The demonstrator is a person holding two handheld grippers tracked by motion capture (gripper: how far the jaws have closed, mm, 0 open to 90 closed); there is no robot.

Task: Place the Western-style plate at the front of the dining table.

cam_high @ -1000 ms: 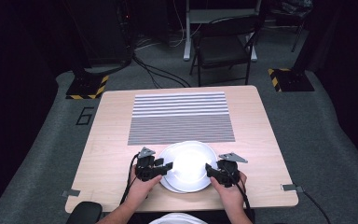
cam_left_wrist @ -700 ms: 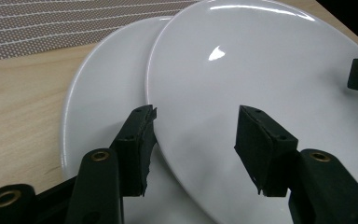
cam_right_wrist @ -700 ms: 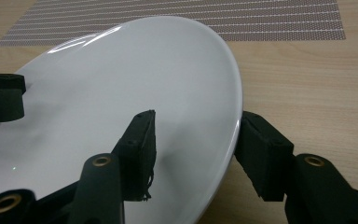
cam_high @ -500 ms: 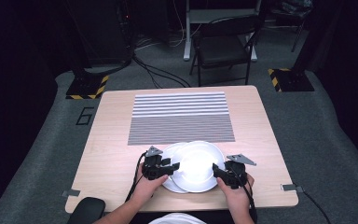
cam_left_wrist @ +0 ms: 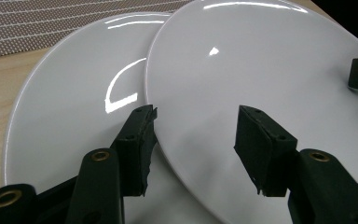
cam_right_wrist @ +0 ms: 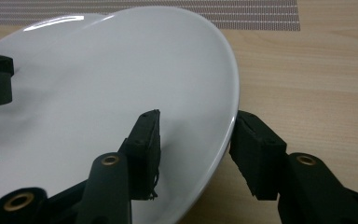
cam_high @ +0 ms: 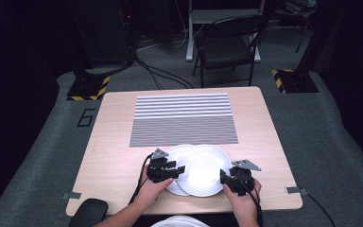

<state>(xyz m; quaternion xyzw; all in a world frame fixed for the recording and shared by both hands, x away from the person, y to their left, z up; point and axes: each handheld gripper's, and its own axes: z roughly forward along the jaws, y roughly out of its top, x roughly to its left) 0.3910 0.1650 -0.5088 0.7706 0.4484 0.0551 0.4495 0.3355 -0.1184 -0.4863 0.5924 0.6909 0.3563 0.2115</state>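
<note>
Two white plates lie near the table's front edge. The top plate (cam_high: 203, 170) (cam_left_wrist: 261, 56) (cam_right_wrist: 121, 70) sits shifted right over the lower plate (cam_high: 174, 153) (cam_left_wrist: 70, 93). My left gripper (cam_high: 179, 170) (cam_left_wrist: 196, 112) is shut on the top plate's left rim, one jaw by the rim's edge and one over its face. My right gripper (cam_high: 224, 177) (cam_right_wrist: 196, 115) has just been closing its jaws. It is shut on the top plate's right rim, one pad on top and one beneath.
A striped grey mat (cam_high: 184, 118) covers the middle of the wooden table (cam_high: 113, 165) behind the plates. A black folding chair (cam_high: 227, 47) stands beyond the far edge. A black rounded object (cam_high: 87, 213) sits off the table's front left corner.
The top plate has slid right off the lower one, baring the lower plate's left side. Both hands moved a little to the right with it.
</note>
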